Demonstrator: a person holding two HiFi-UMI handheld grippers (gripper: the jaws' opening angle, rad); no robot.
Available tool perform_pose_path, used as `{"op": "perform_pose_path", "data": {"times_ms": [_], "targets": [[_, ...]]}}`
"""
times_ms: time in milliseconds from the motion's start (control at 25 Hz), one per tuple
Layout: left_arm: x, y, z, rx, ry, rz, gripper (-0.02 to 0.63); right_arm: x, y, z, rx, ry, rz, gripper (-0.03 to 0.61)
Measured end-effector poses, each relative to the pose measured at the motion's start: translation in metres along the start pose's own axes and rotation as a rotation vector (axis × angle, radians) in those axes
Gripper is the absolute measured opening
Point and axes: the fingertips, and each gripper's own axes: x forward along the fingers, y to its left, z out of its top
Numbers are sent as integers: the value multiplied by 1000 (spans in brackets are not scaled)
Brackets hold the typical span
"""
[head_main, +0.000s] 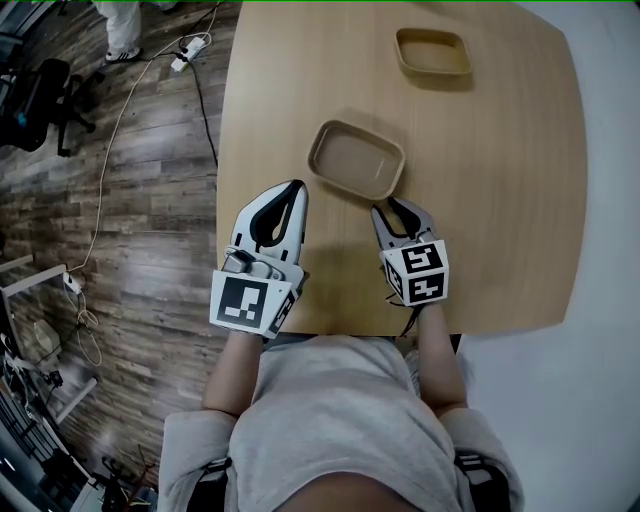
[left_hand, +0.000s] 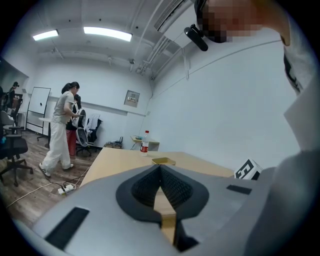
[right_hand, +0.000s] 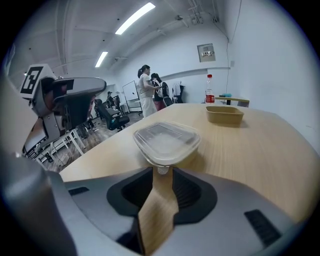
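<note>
- Left gripper (head_main: 296, 188): fingers closed tip to tip with nothing between them. It rests low over the table (head_main: 500, 200) edge, left of the tub (head_main: 356, 160), apparently parked out of the way.
- Right gripper (head_main: 397, 207): fingers narrowly apart and gripping nothing. The tips stand at the tub's near corner.
- The lid (right_hand: 166, 137) is clear and seated on the tub. Its small tab (right_hand: 161, 170) sits right at the finger gap. Contact cannot be confirmed, but the line-up suggests the tab is the intended hold.
- The tub lies mid-table, close to the person and within easy reach.
- Far tub (head_main: 433, 52): open, well apart, near the far edge.
</note>
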Motion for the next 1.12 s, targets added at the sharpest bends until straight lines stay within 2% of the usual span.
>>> {"op": "perform_pose_path", "data": {"times_ms": [240,360,640,1120], "targets": [[-2,4,-5,-2,6,10,15,5,-1,0,-15,0,-28,116],[-4,4,-6,-4,6,13,15,4,-2,-1,-21,4,-43,66],[-9,6,-3,-4,-2,15,15,0,1,3,-8,-13,-37,54],[-28,2,8,20,-36,4,15,-31,11,32,-9,-175,-74,49]]}}
